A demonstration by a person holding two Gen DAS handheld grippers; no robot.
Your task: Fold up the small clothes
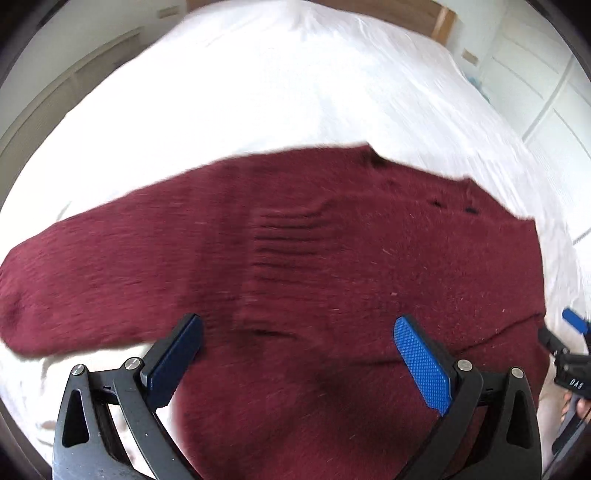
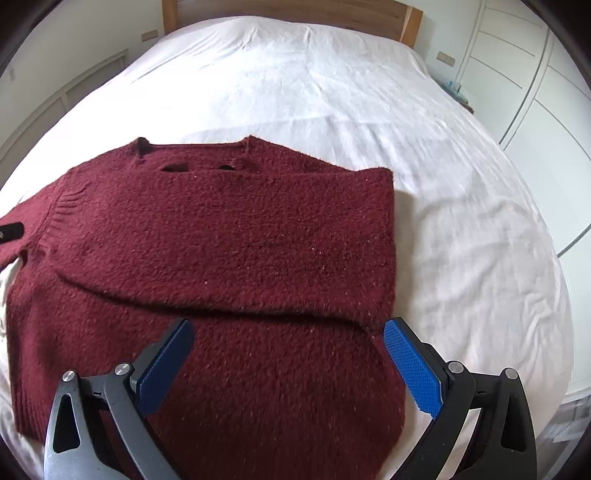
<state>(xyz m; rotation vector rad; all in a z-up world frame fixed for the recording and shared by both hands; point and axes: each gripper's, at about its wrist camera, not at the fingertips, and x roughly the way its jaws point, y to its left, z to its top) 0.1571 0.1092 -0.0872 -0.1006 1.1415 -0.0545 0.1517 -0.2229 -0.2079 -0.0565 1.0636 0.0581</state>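
A dark red knitted sweater (image 1: 332, 266) (image 2: 221, 236) lies flat on a white bed. Its right sleeve is folded across the body; the fold's edge runs above my right fingers. The left sleeve (image 1: 92, 280) stretches out to the left in the left wrist view. My left gripper (image 1: 297, 328) hovers open over the sweater near the left armpit, holding nothing. Over the sweater's lower right part my right gripper (image 2: 288, 332) stands open and empty too. The right gripper's tip (image 1: 574, 321) shows at the right edge of the left wrist view.
The white bed sheet (image 2: 443, 221) spreads far and right of the sweater. A wooden headboard (image 2: 295, 9) closes the far end. White wardrobe doors (image 2: 546, 122) stand to the right, and a pale wall with low cupboards (image 2: 74, 85) to the left.
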